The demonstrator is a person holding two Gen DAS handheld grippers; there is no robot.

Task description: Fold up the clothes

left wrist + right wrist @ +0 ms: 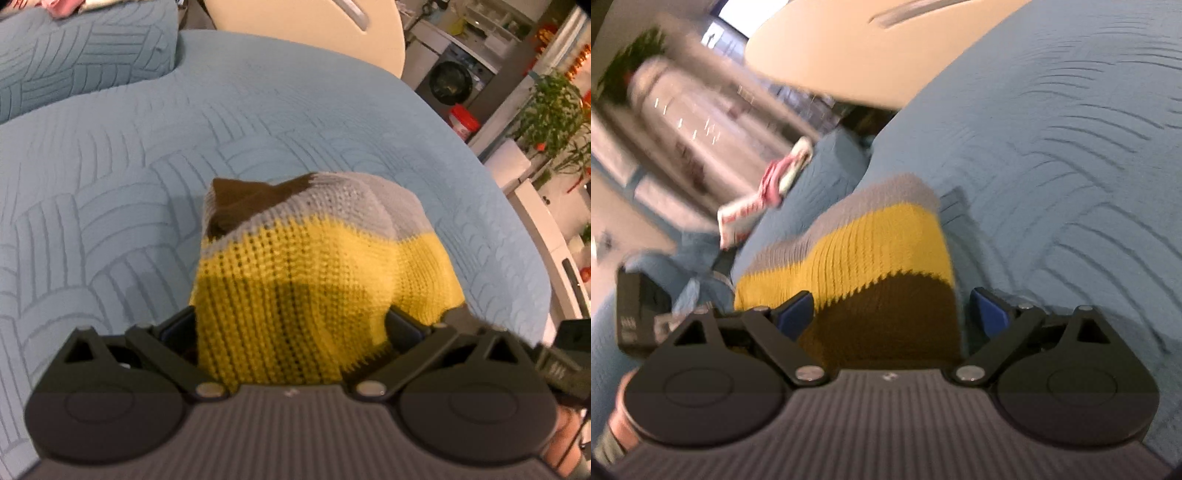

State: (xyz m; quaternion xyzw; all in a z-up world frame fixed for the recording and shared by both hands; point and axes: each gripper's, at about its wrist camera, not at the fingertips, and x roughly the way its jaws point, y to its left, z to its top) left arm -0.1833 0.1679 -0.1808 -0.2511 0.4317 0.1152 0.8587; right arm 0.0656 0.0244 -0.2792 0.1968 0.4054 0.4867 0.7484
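A knitted sweater with yellow, grey and brown bands [295, 266] lies bunched on the blue quilted surface [110, 184]. My left gripper [291, 332] has its jaws wide apart, with the yellow knit filling the gap between them. In the right wrist view the same sweater [871, 258] runs between the blue pads [988, 310] of my right gripper [890, 314], whose jaws also stand wide apart around the brown band. The right view is blurred by motion.
A blue quilted cushion [85, 55] sits at the back left with pink and white clothes [764, 199] on it. A cream chair back [314, 29] stands behind the surface. A washing machine [454, 81], plants [550, 114] and shelves are at the right.
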